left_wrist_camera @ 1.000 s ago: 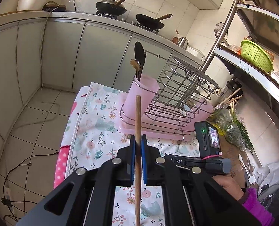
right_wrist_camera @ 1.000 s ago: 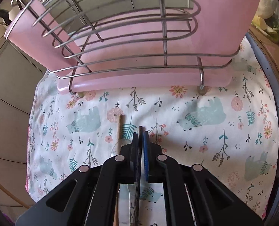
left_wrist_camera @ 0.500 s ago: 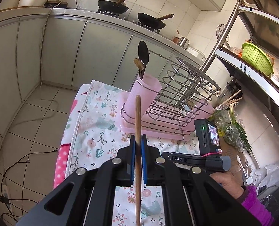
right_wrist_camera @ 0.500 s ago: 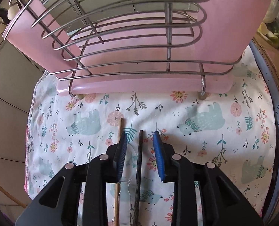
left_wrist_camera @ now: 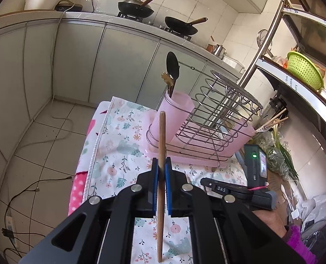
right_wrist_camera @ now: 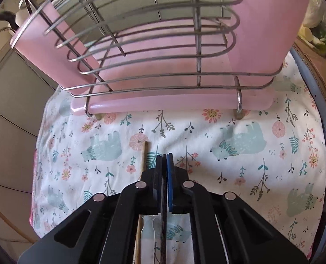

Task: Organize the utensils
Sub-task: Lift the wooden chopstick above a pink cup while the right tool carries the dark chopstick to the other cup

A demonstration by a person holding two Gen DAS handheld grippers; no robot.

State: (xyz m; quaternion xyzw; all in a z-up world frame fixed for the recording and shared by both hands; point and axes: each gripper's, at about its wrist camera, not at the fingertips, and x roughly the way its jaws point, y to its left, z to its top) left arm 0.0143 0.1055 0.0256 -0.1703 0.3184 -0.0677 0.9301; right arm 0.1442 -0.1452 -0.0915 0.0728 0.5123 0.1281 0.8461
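Two grippers are gripping: left gripper [left_wrist_camera: 160, 171] is holding a wooden chopstick [left_wrist_camera: 161, 140]; right gripper [right_wrist_camera: 164, 160], jaws having just closed, is clamping a dark chopstick [right_wrist_camera: 163, 220] off the floral cloth [right_wrist_camera: 240, 154]. Next: carrying both to the pink cup [left_wrist_camera: 174, 116] at 12 o'clock.

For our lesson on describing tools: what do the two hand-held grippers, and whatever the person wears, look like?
Both the left gripper and the right gripper have matte black angular arms with round silver bolts and thin blue pads. A small camera with a green light sits on one. The sleeve is purple knit.
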